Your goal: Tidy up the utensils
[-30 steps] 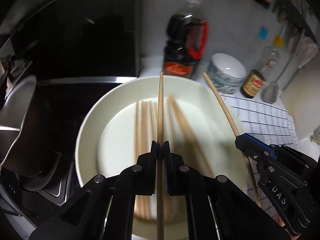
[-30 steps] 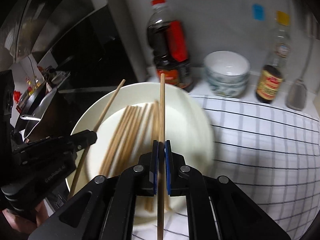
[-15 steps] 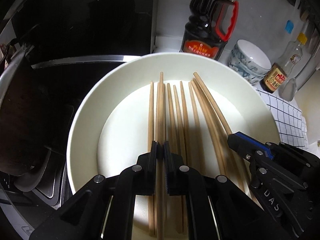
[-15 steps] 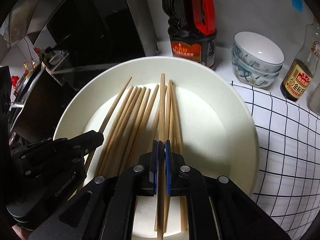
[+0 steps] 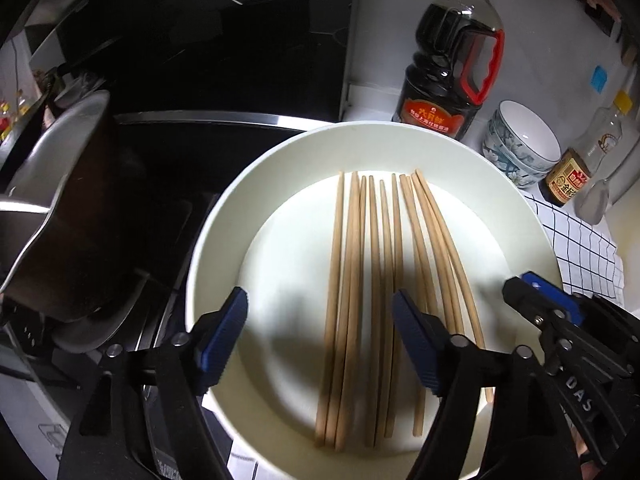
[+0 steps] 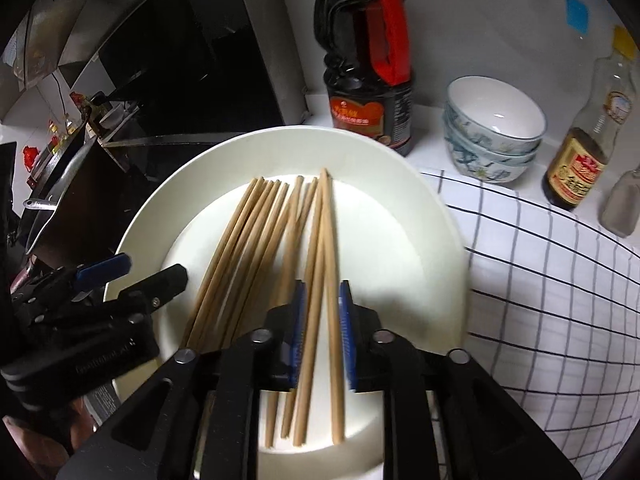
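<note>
Both grippers are now hovering with fingers apart over the plate [image 5: 224, 240], each having let go of the single chopstick it was clamping half a second ago. The left gripper [image 5: 320, 336], low in the left wrist view, is gaping wide over the chopsticks [image 5: 372, 280]. The right gripper [image 6: 323, 332], low centre in its own view, is parted only a little, with two chopsticks lying loose between its fingers [image 6: 298, 332]. All the chopsticks are lying side by side in the plate at the frame's centre. A dark sauce bottle [image 5: 452, 76] is standing above the plate, stacked bowls [image 5: 520, 144] and a smaller bottle [image 5: 580, 160] to the upper right, a checked cloth [image 6: 552, 272] at right, a pot [image 5: 68, 216] at left.
</note>
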